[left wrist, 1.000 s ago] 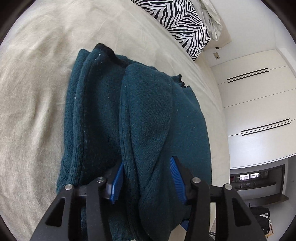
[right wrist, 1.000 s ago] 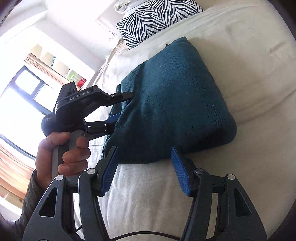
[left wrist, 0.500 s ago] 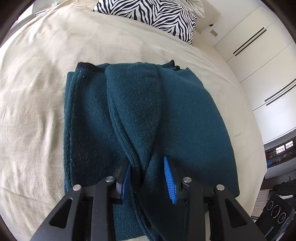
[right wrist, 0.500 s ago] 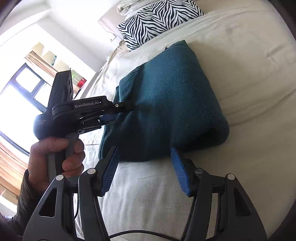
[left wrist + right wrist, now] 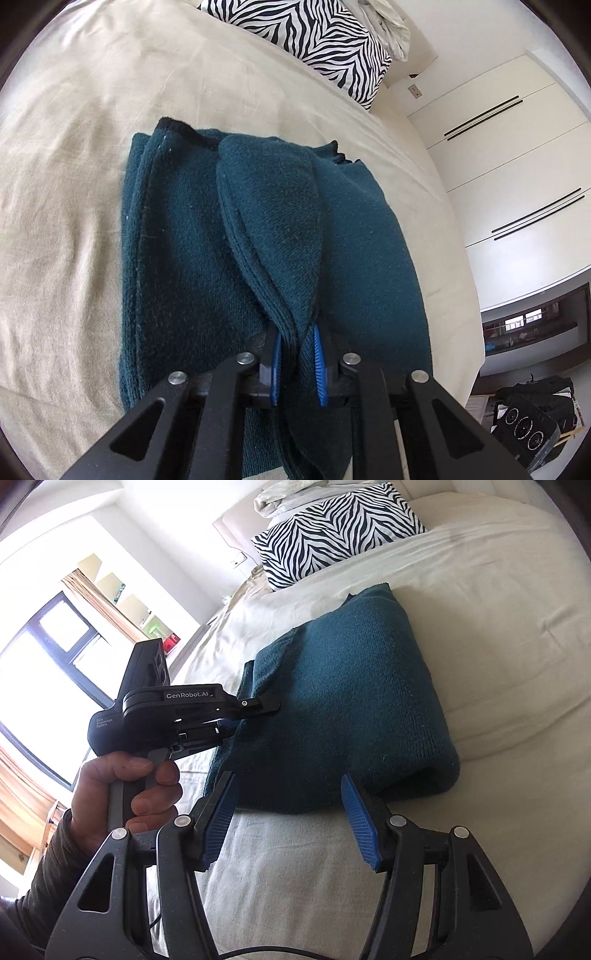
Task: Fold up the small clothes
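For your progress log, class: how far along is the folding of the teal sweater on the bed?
Done: the teal sweater already lies as a compact folded bundle on the bed sheet. In hand: the left gripper, whose jaws have just been closing, pinches a raised fold. Left: laying that fold flat; the right gripper waits open.

sweater: teal knit, fuzzy | bedsheet: beige cloth, matt

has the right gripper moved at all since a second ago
No. In the right wrist view the right gripper, jaws open, sits just short of the teal sweater, as before, with the zebra pillow barely shifted.
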A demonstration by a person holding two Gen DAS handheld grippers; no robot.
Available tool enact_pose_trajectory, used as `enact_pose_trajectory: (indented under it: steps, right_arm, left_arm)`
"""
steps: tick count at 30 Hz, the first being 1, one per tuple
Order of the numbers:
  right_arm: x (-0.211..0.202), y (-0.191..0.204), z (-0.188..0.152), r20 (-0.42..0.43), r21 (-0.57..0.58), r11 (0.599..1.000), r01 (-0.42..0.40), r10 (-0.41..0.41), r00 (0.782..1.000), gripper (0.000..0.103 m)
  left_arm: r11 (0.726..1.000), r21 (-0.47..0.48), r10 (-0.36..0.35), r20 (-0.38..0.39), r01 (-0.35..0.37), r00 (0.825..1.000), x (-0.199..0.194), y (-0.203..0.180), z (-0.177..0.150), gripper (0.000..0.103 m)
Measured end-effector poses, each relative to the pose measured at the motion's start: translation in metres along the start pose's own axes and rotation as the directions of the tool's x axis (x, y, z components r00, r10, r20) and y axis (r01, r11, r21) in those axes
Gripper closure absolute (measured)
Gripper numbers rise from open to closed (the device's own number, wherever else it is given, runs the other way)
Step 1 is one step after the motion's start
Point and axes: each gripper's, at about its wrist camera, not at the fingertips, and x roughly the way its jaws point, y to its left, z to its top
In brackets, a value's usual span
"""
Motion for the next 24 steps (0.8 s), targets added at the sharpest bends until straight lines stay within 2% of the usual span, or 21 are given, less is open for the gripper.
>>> enact_pose_trajectory:
  steps: [3, 5, 8, 10, 12, 14, 16, 20, 23, 24]
  right_arm:
    - [-0.003, 0.012, 0.015, 0.03, -0.043, 0.999, -0.007, 0.008, 1.0, 0.046]
    - [-0.001, 0.019, 0.024, 0.043, -0.063, 0.998, -0.005, 0.008, 0.999, 0.046]
    - [0.017, 0.018, 0.032, 0.025, -0.058, 0.998, -0.013, 0.015, 1.0, 0.046]
    - [0.042, 0.008, 0.031, -0.042, -0.025, 1.0, -0.003, 0.002, 0.999, 0.046]
    - [0.07, -0.01, 0.025, -0.152, 0.055, 0.998, 0.035, -0.026, 0.988, 0.046]
    - [0.067, -0.018, 0.021, -0.136, 0.102, 0.995, -0.006, 0.02, 0.991, 0.047]
    - [0.054, -0.015, 0.027, -0.105, 0.081, 0.996, -0.039, 0.048, 0.993, 0.047]
    - [0.035, -0.026, 0.064, -0.016, 0.11, 0.985, -0.136, 0.139, 0.99, 0.046]
    - [0.06, -0.048, 0.098, -0.063, 0.173, 0.962, -0.211, 0.225, 0.972, 0.045]
    - [0.073, -0.059, 0.109, -0.076, 0.199, 0.959, -0.204, 0.223, 0.972, 0.045]
  left_arm:
    - [0.999, 0.045, -0.001, 0.054, -0.002, 0.999, -0.029, -0.003, 0.009, 0.087]
    - [0.997, 0.069, 0.028, 0.082, -0.034, 0.996, -0.043, -0.001, 0.013, 0.087]
    - [0.997, 0.048, 0.059, 0.06, -0.062, 0.996, -0.041, 0.023, 0.009, 0.087]
    - [0.997, 0.005, 0.075, 0.017, -0.075, 0.997, -0.025, 0.046, 0.0, 0.087]
    - [0.998, -0.038, 0.041, 0.022, -0.04, 0.999, -0.016, 0.065, -0.011, 0.087]
    - [0.999, -0.05, 0.006, 0.047, -0.003, 0.999, -0.019, 0.069, -0.015, 0.087]
    - [1.0, -0.026, 0.009, 0.052, -0.008, 0.999, -0.02, 0.065, -0.013, 0.087]
    - [0.999, -0.032, -0.001, 0.062, 0.003, 0.998, -0.019, 0.065, -0.007, 0.087]
    - [0.999, -0.032, 0.001, 0.07, 0.001, 0.998, -0.022, 0.065, -0.007, 0.087]
    - [1.0, -0.031, 0.001, 0.073, 0.002, 0.997, -0.024, 0.065, -0.007, 0.087]
